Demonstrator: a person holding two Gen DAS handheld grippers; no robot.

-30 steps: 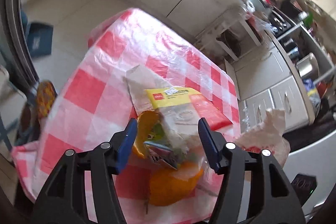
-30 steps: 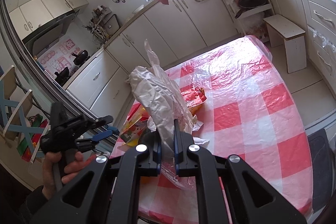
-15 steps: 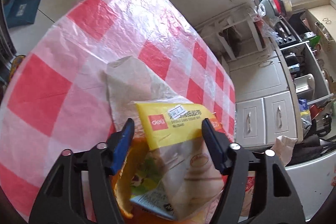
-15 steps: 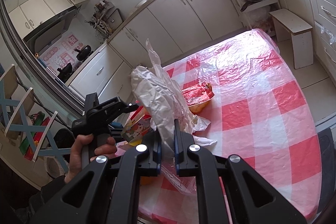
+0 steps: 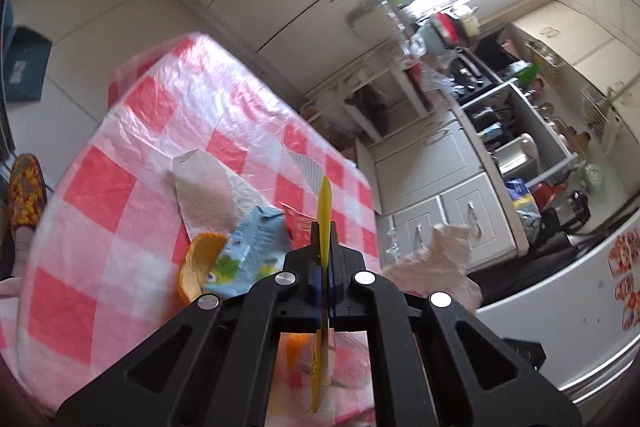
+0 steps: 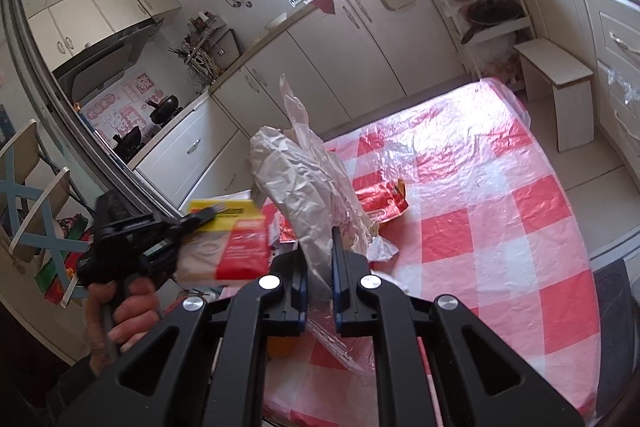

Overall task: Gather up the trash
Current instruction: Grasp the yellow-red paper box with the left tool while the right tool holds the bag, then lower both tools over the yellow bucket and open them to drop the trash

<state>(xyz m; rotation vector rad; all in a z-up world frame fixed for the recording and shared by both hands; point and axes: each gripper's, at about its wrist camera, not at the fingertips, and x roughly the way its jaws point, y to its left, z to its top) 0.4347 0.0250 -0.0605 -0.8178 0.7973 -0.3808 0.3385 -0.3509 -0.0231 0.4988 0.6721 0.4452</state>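
**Yellow packet clamped, plastic bag held ready**

The left gripper (image 5: pixel 325 247) has just been closing and now pinches a flat yellow packet (image 5: pixel 323 203), seen edge-on in its own view as a thin yellow blade rising between the jaws. From the right wrist view the same packet (image 6: pixel 236 239) shows a yellow top band, a red lower corner and a clear, pale window, and it hangs off the near left corner of the checked table (image 6: pixel 500 211), above the table's edge. One hand (image 6: pixel 120 311) grips the left tool's handle.

The right gripper (image 6: pixel 320 267) is clamped on one crumpled, whitish plastic bag (image 6: pixel 304 179), which stands up over the table's near edge.

Lying on the table: one orange peel (image 5: pixel 198 263), one light-blue carton (image 5: pixel 248 247), one white paper sheet (image 5: pixel 204 187) and one red wrapper (image 6: pixel 380 203).
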